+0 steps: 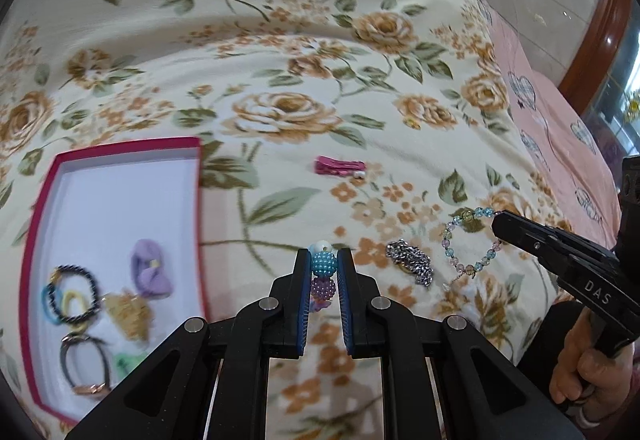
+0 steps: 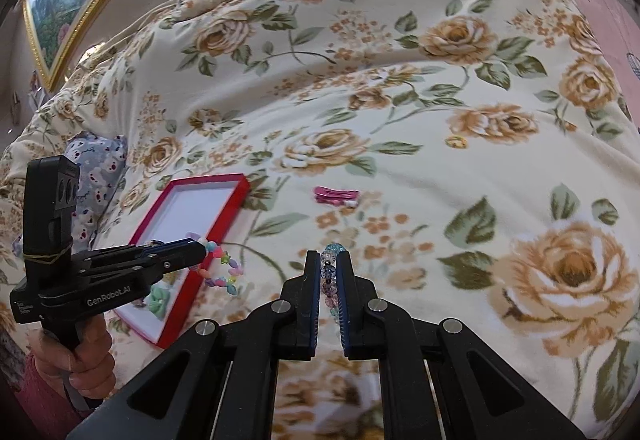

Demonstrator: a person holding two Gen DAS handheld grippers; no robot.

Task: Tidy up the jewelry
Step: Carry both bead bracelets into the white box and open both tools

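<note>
Both grippers clamp bracelets: left gripper (image 1: 324, 272) pastel beads (image 1: 323, 264), right gripper (image 2: 330, 276) crystal beads (image 2: 330, 272).

Both wrist fisheyes look forward, close over the floral bedspread (image 1: 280, 51), sharing the red box (image 2: 224, 215).

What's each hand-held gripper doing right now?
Left hand-held gripper: closed on the pastel bead bracelet.
Right hand-held gripper: closed on the crystal bead bracelet.
</note>
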